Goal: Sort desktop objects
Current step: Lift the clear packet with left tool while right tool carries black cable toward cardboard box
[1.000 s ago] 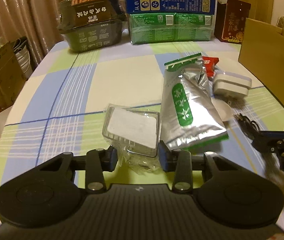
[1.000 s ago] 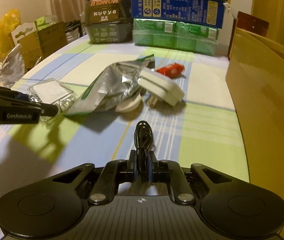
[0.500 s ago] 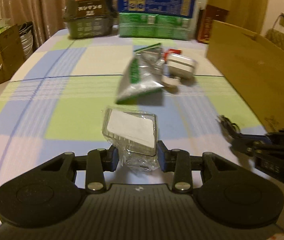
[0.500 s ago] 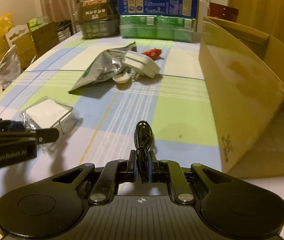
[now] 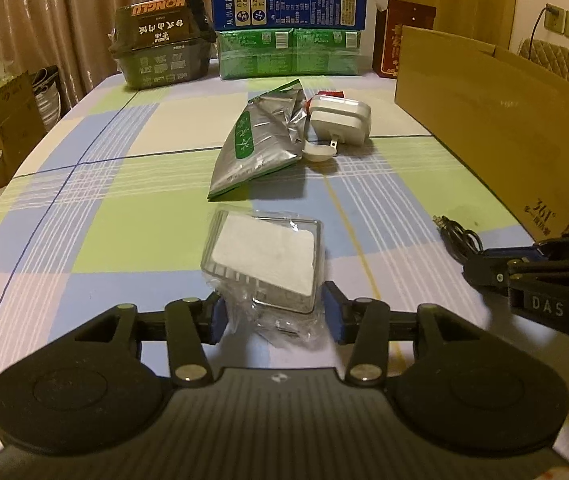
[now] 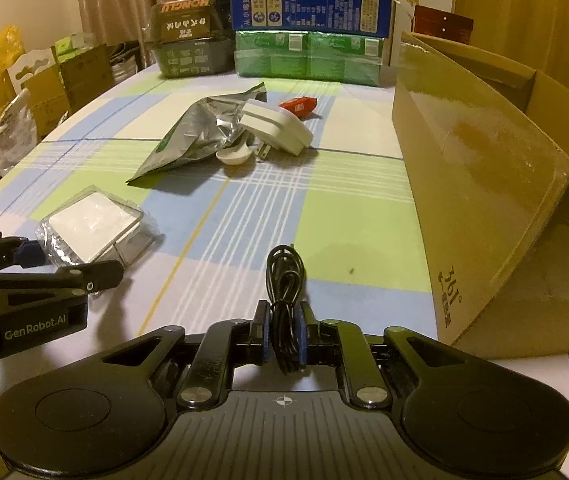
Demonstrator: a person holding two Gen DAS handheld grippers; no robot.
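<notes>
Black cable [image 6: 285, 280] — right gripper [image 6: 283, 334]

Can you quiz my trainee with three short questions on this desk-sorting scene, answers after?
1. True or false: the right gripper is clamped on a coiled black cable.
2. What lies between the left gripper's opening jaws?
3. Which touches the white plug adapter: A cardboard box, B silver pouch, C green cartons?

Key: 1 true. 2 a clear plastic-wrapped box with a white insert. 3 B, the silver pouch.
</notes>
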